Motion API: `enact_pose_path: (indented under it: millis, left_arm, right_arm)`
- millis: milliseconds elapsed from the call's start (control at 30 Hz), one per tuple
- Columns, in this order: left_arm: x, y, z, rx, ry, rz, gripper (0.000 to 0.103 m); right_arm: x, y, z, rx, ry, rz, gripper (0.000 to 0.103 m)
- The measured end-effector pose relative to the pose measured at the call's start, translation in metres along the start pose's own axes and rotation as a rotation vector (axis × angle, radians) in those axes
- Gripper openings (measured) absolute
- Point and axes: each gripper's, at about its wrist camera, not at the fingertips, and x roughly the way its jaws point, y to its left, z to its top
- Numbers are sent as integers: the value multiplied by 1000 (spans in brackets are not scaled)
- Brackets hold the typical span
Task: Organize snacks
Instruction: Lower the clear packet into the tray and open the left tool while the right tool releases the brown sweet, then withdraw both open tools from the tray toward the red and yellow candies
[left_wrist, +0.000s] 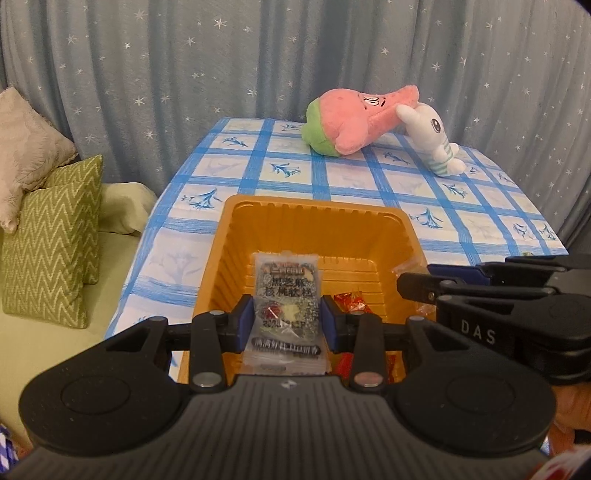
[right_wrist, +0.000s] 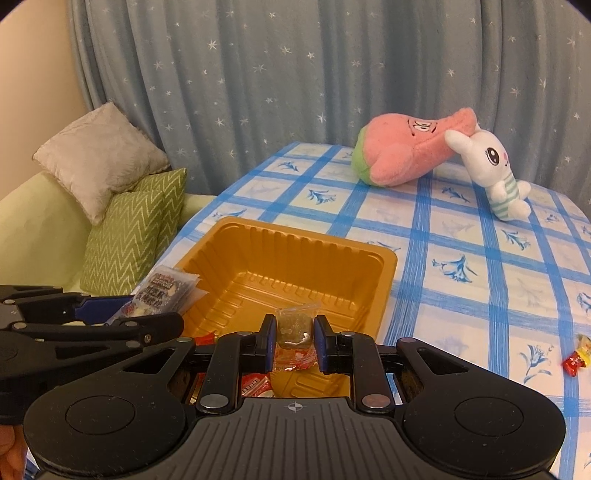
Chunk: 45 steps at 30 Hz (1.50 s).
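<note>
Packets both gripped: left gripper (left_wrist: 287, 323) pinches grey sesame packet (left_wrist: 286, 291), right gripper (right_wrist: 294, 341) clamps clear candy packet (right_wrist: 293, 328). Release low inside orange tray (right_wrist: 258, 236), centre frame.

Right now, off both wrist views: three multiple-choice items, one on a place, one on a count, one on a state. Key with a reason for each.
1. Where does the loose red candy lie?
A. in the orange tray
B. on the checked tablecloth, right of the tray
C. on the sofa

2. How many plush toys are on the table?
A. one
B. two
C. three

3. What is the left gripper doing?
A. gripping a grey snack packet
B. hanging open and empty
C. clamping the tray rim

Key: 1 B, it sits on the cloth, apart from the orange tray. 2 B, a pink plush and a white rabbit plush. 3 A, the grey snack packet stands between its pads.
</note>
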Motion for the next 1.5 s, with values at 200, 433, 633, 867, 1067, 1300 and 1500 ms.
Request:
enact_pose_path:
  millis: [200,433,633,867,1067,1300,1500]
  left_arm:
    - [-4,9,-3,-15,-10,27,36]
    - [-22,16,-12,-32,-19,44,36]
    - [-30,22,-16,-52,-23,49,36]
    - [-34,27,-19,-73,-35,58,37]
    - [-37,31,-23,-82,-33,68,45]
    - [-46,31,-32,-90,-30,73,49]
    - [-59,24,-40,-95,-31,69,54]
  right_arm:
    - [0,-2,-2,1,3,2,22]
    - [-2,1,-3,3,6,7,22]
    - [-4,9,1,-3,-3,19,22]
    - [-2,19,7,-6,-15,33,22]
    - [0,25,7,-13,-26,86,25]
    - [-12,15,-6,33,-24,46,60]
    - [-35,-1,-25,86,-4,7,60]
